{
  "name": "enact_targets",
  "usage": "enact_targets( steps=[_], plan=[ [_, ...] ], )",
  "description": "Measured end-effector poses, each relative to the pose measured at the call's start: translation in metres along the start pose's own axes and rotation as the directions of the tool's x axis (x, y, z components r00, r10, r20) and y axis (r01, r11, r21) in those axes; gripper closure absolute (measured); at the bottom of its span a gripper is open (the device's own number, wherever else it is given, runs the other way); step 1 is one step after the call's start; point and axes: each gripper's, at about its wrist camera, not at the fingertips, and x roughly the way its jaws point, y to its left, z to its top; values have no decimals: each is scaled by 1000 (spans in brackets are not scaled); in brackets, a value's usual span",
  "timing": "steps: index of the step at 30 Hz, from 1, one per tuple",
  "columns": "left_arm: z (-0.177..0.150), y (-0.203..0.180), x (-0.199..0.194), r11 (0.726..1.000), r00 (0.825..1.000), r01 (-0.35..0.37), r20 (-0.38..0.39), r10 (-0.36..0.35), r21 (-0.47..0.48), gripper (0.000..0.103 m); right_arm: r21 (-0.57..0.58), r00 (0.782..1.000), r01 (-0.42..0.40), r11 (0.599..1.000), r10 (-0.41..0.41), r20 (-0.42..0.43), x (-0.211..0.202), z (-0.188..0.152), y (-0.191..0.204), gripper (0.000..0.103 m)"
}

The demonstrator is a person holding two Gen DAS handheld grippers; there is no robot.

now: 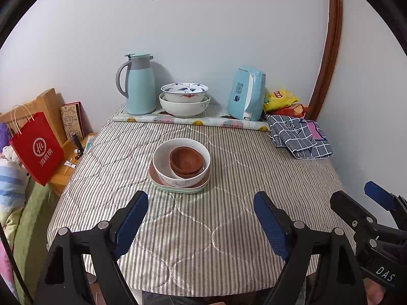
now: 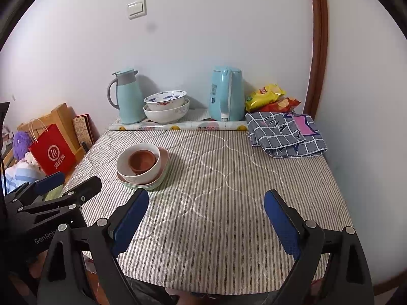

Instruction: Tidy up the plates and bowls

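A stack stands mid-table: small brown bowls (image 1: 187,161) nested inside a white bowl (image 1: 162,164), on pink and pale green plates (image 1: 178,188). The same stack shows in the right wrist view (image 2: 141,164). At the back, a blue-patterned bowl (image 1: 184,91) sits in a larger white bowl (image 1: 184,106); they also show in the right wrist view (image 2: 166,106). My left gripper (image 1: 201,218) is open and empty, just short of the stack. My right gripper (image 2: 206,218) is open and empty, to the right of the stack over bare cloth.
A teal thermos jug (image 1: 138,86) and a blue kettle (image 1: 245,94) flank the back bowls. A checked cloth (image 1: 300,137) and snack bags (image 1: 282,100) lie at the back right. A red paper bag (image 1: 35,150) stands left of the striped table (image 1: 203,241).
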Motion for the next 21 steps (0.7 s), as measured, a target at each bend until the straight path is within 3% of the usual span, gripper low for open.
enact_targets(
  steps=[21],
  plan=[
    [-2,2,0,1000,1000,5,-4,-5,0,19,-9,1000,-1,1000,1,-10,5,-1,5,11]
  ],
)
